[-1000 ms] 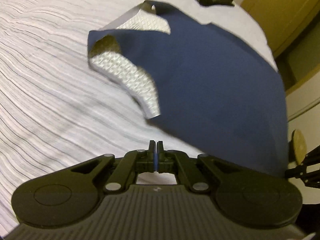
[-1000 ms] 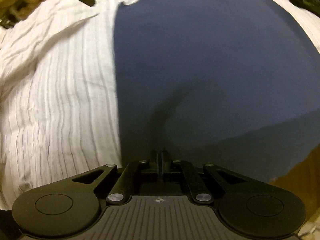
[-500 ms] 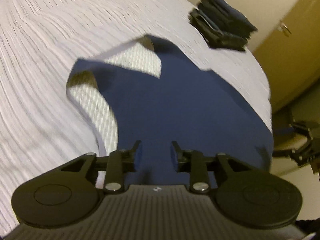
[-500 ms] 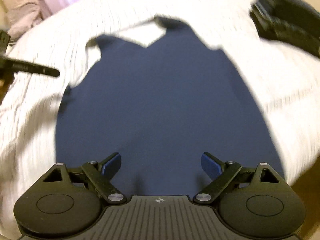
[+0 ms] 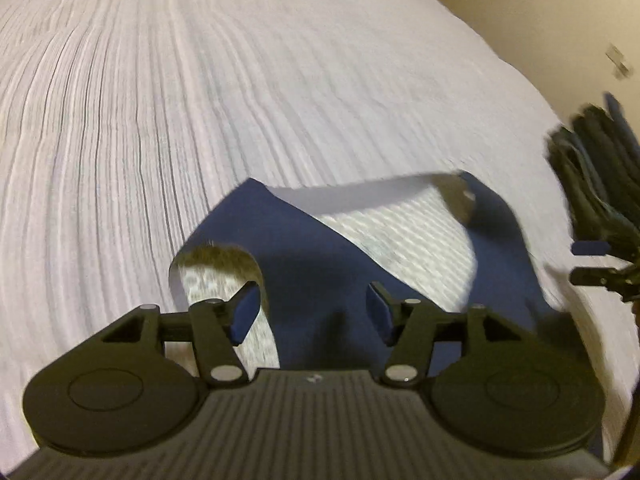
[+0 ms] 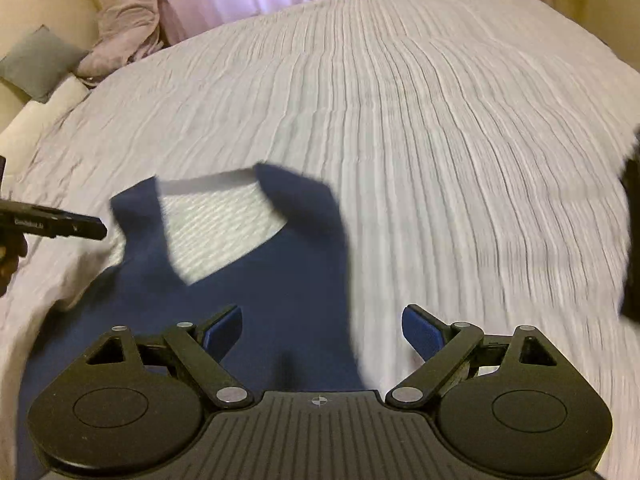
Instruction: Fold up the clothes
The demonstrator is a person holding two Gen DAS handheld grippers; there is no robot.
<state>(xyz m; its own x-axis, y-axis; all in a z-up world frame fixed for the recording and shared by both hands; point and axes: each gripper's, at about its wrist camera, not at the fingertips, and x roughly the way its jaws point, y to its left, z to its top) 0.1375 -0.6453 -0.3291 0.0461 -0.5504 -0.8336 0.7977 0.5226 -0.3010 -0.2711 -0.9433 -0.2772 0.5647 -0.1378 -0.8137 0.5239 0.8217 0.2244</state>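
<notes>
Left claw opening, blue pads clear of cloth. Right claw spread wide, gripping nothing. Just beyond both, navy sleeveless jersey flat on the ribbed white bedspread, white mesh lining showing at neck. Stack of dark clothes near the bed's edge.

Navy sleeveless top lay flat on the ribbed white bedspread, neckline away from the jaws, pale mesh lining (white, textured) showing at neck and armhole. It spread beneath and beyond both jaw pairs, its strap ends lying farthest out; nothing was gripped.
</notes>
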